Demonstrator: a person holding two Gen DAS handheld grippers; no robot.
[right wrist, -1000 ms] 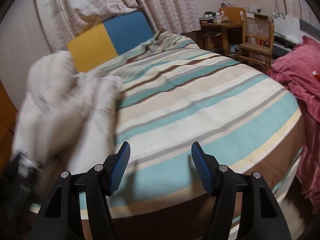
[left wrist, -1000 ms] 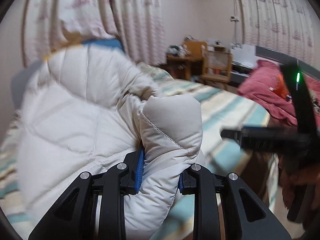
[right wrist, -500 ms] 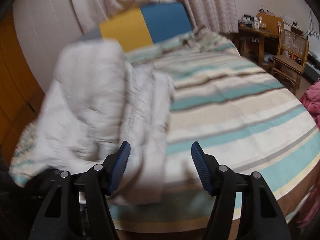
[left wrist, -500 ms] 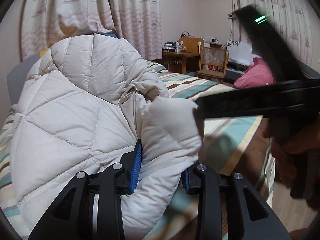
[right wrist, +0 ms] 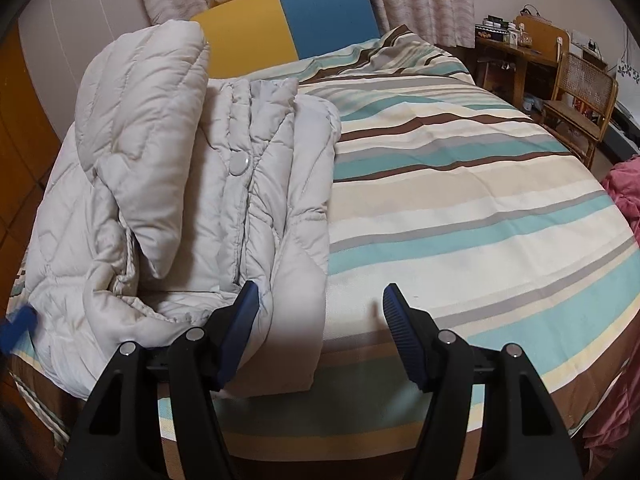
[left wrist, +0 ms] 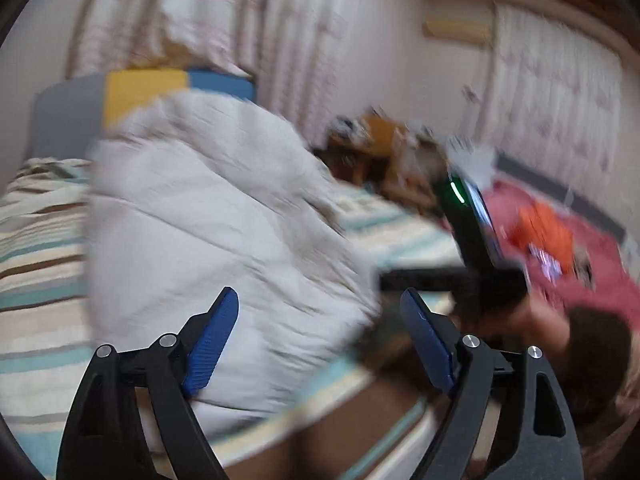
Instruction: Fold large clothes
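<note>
We are seeing the left gripper having just spread wide, the padded jacket apparently lying free beyond its jaws, though blur hinders us. The right gripper is hanging open, empty, the jacket's hem lying under its left finger.

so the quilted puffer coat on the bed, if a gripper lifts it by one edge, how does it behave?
The quilted coat is probably floppy: it lies in soft, slumped folds on the striped bedspread. Likely light for its bulk, given the puffy padding. The shell looks smooth, so a shallow pinch may slip; the folded sleeve would likely fall open.
</note>
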